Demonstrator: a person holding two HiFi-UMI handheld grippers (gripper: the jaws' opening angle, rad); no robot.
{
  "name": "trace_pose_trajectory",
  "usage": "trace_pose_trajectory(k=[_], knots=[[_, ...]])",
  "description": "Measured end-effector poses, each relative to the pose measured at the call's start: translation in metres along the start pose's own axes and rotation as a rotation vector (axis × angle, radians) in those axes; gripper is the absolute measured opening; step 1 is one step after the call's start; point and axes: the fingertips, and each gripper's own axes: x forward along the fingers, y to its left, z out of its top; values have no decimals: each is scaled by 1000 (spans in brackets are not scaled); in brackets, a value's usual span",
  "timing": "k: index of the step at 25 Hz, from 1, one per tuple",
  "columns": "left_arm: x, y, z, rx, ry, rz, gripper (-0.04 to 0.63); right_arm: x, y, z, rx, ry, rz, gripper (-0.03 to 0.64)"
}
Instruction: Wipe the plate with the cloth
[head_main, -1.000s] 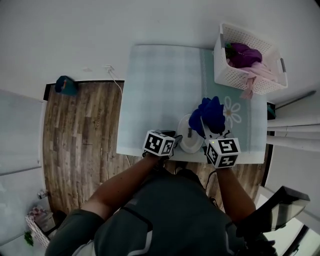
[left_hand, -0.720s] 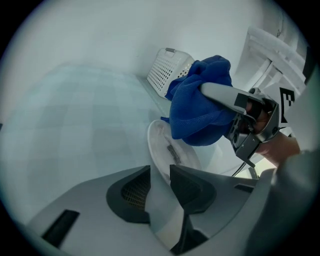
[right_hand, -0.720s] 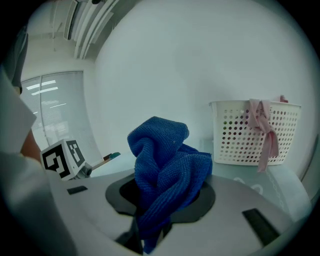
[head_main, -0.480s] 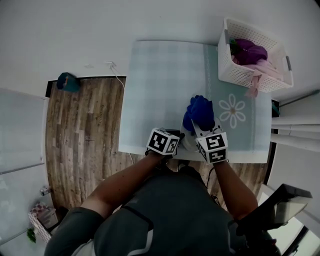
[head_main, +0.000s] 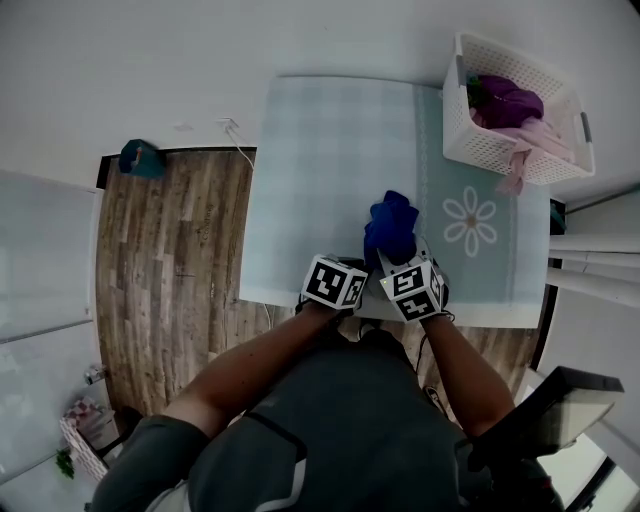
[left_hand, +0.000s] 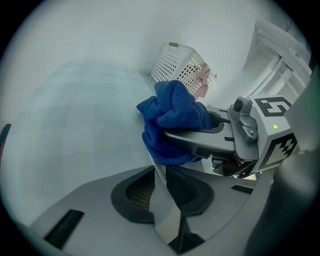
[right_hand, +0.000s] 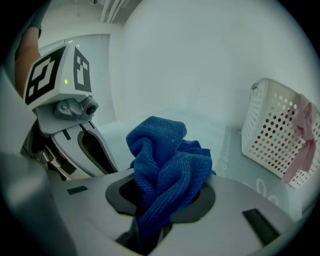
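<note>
In the left gripper view my left gripper has a thin white edge, the plate rim, between its dark pads, and its jaws are closing on it. My right gripper is shut on a bunched blue cloth. That cloth hangs just beyond the left jaws, over the plate. In the head view both marker cubes sit side by side at the table's near edge. The blue cloth sticks out past them there, and the plate is almost wholly hidden beneath them.
A white perforated basket with purple and pink cloths stands at the table's far right corner. The table carries a pale checked cover with a daisy print. Wooden floor lies to the left, with a teal object on it.
My right gripper has come down and to the left with the blue cloth, next to the left gripper. The plate, visible between the cubes earlier, is now covered. The left hand stayed put.
</note>
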Motion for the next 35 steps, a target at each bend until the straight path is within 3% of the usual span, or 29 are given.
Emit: trace_pose_trajectory(k=[9, 14, 18, 20, 24, 30, 35], knots=[[-8, -3, -5, -20, -23, -16, 69, -17, -14, -9, -6, 23, -20, 130], [-6, 1, -4, -39, -27, -22, 66, -32, -37, -20, -58, 28, -112, 130], [-3, 2, -2, -50, -21, -9, 64, -45, -64, -27, 58, 20, -167, 130], [-2, 2, -2, -47, -27, -9, 65, -51, -60, -12, 85, -32, -124, 130], [-2, 1, -1, -50, -56, -27, 66, -39, -13, 24, 95, -123, 78, 130], [-4, 2, -1, -38, -47, -34, 66, -10, 30, 5, 23, 19, 231, 130], [-1, 2, 0, -38, -37, -28, 63, -15, 25, -17, -129, 91, 212, 130]])
